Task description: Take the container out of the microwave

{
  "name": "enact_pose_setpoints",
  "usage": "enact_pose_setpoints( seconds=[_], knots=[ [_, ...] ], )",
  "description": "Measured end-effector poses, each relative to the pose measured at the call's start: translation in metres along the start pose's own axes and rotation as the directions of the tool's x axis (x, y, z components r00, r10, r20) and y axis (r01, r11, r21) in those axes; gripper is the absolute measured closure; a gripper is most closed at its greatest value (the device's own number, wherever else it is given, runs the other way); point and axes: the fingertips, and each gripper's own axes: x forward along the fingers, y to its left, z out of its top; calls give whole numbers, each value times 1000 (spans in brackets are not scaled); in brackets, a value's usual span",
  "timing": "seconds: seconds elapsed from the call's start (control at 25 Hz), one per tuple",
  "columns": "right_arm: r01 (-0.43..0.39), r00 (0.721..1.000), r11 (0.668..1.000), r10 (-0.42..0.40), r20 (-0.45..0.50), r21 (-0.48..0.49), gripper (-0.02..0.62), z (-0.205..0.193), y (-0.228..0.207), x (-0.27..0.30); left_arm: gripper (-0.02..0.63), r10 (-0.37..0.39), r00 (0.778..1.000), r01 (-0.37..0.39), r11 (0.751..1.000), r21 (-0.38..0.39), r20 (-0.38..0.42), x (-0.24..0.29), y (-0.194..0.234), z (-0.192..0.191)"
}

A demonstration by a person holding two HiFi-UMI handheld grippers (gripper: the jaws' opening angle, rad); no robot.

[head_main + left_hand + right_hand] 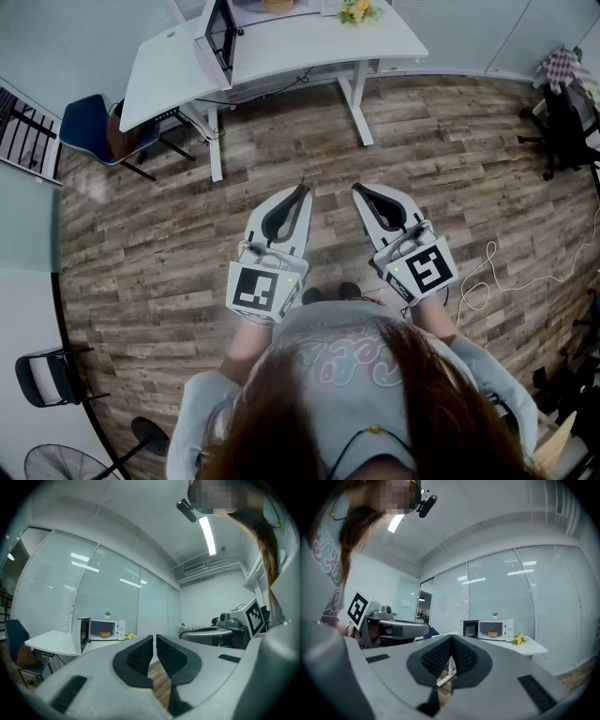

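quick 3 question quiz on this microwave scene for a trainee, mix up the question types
1. Fill in: the left tool and the right tool are both ____ and empty.
2. True or false: the door of the microwave is open.
3. Where is the container? A) on top of the microwave B) inside the microwave C) in the left tool

Key: 1 shut; 2 true; 3 B
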Motion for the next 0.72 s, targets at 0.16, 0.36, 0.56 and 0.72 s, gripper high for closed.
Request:
enact_pose_setpoints(
  seconds=[0.16, 0.36, 0.56, 0.72],
  knots=[
    [-10, 1000, 1000, 10, -1, 16, 591, -2, 1, -1, 580, -1, 1000, 1, 1000, -5, 0, -1, -1, 2],
    [-6, 1000, 1000, 6, -1, 2, 592, -1, 2, 0, 580, -1, 1000, 1, 1000, 7, 6, -1, 0, 4],
    [-2, 1000, 1000, 2, -1, 0, 591, 0, 4, -3, 580, 1, 1000, -1, 1000, 5, 2, -2, -2, 2],
    [-7, 999, 999, 6, 34, 33, 591, 4, 2, -4, 580, 0, 1000, 1, 1000, -20, 19, -1, -2, 5]
  ],
)
